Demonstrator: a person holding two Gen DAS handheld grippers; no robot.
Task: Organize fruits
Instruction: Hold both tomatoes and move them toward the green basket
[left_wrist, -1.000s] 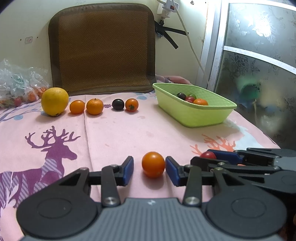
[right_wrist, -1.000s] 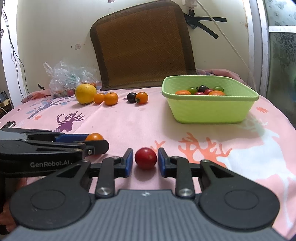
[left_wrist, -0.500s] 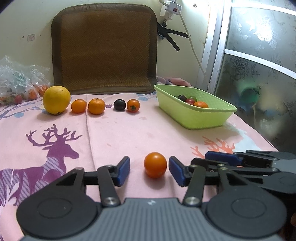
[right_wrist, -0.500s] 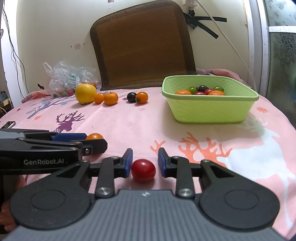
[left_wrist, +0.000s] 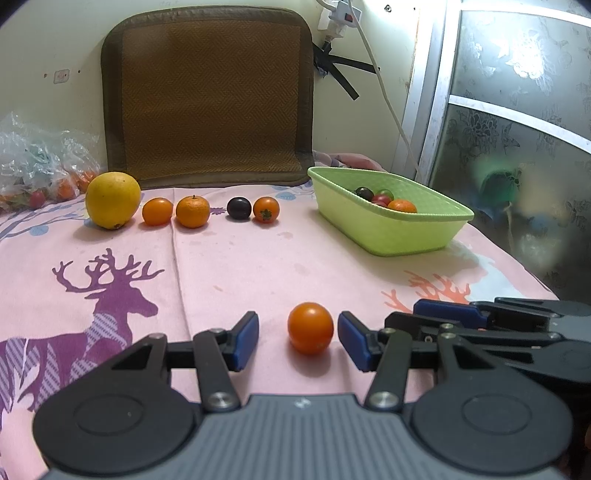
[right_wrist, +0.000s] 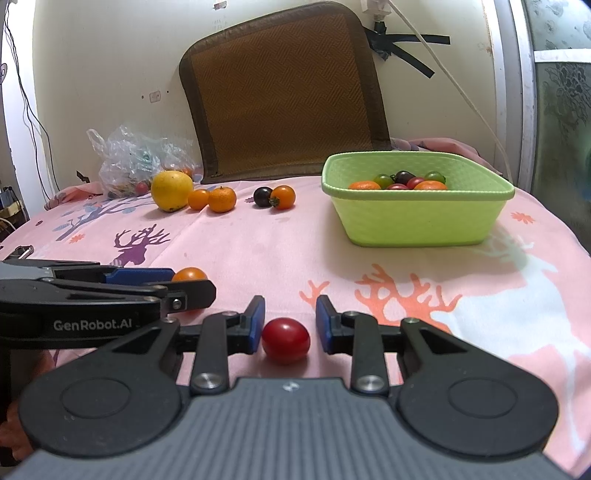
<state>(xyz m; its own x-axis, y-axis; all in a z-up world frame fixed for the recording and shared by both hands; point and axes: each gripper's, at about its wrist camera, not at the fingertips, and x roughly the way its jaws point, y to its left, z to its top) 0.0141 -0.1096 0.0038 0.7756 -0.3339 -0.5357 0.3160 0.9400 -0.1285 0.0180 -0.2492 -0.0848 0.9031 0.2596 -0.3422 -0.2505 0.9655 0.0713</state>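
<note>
left wrist: low, close over pink cloth (left_wrist: 258, 266), facing wall | right wrist: same, alongside | shared: green basket (left_wrist: 391, 236), fruit row

The table (left_wrist: 258, 266) is covered in pink cloth printed with a purple deer (left_wrist: 107, 295) and orange coral-like branches (left_wrist: 436, 291). A green basket (left_wrist: 391, 236) with a dotted texture is seen at two o'clock. An orange tomato (left_wrist: 310, 328) and a red tomato (right_wrist: 286, 340) are flanked by blue-padded black jaws. A yellow fruit (left_wrist: 112, 200), orange mandarins (left_wrist: 192, 211) and a dark plum (left_wrist: 238, 208) are lined at eleven o'clock before a brown herringbone mat (left_wrist: 210, 99).
</note>
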